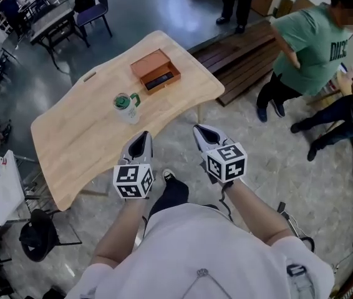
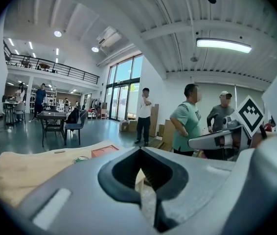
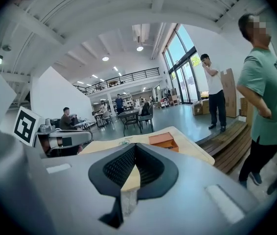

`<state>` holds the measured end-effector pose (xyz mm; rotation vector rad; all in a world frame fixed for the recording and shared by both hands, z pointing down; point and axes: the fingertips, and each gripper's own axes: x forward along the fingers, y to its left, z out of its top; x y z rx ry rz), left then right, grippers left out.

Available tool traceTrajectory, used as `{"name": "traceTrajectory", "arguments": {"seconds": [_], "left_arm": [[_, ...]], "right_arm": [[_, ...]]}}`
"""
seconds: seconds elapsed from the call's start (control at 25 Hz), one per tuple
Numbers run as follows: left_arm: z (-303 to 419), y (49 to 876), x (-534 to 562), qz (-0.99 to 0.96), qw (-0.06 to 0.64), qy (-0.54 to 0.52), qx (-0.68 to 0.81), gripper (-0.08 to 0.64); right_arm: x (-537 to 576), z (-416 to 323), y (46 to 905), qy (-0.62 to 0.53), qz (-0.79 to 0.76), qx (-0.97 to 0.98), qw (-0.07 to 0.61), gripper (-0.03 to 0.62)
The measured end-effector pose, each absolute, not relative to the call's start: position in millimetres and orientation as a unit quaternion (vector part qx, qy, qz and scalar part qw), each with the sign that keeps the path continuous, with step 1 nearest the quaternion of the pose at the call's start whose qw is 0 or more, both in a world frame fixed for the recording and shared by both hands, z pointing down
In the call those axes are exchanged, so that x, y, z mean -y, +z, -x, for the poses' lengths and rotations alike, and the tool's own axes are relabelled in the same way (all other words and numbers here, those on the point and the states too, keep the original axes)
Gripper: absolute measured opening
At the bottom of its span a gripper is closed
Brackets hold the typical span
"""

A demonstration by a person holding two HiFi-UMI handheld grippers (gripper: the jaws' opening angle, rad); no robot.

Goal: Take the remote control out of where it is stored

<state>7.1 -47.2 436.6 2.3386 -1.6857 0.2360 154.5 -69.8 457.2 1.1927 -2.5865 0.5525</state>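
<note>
An open orange box [image 1: 153,70] lies on the far part of the light wooden table [image 1: 77,142], with the black remote control [image 1: 161,80] in its tray. Both grippers hang off the table's near edge, short of the box. My left gripper [image 1: 140,143] is shut with nothing in it, and my right gripper [image 1: 206,136] is shut and empty too. In the left gripper view the box [image 2: 104,151] shows low beyond the closed jaws of the left gripper [image 2: 139,150]. In the right gripper view the box [image 3: 164,141] sits past the right gripper [image 3: 135,146].
A green and white cup [image 1: 125,104] stands on the table between the grippers and the box. A person in a green shirt [image 1: 310,48] stands at the right beside a dark wooden platform [image 1: 245,58]. A black stool [image 1: 38,235] is at the left.
</note>
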Motion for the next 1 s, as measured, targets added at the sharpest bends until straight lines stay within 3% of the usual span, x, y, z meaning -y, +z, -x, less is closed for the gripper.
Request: {"name": "traceTrajectory", "arguments": {"seconds": [0.4,1.0], "left_arm": [[56.1,423.6,186.4,-0.808,0.124,0.074,0.572,0.000],[84.2,430.5,314.0,-0.774,0.145,0.074,0.611,0.000]], "right_arm": [[207.0,-80.8,437.9,0.178,-0.407,0.887,0.123,0.028],[350.4,-48.3,449.6,0.187,-0.358,0.903,0.143,0.028]]}}
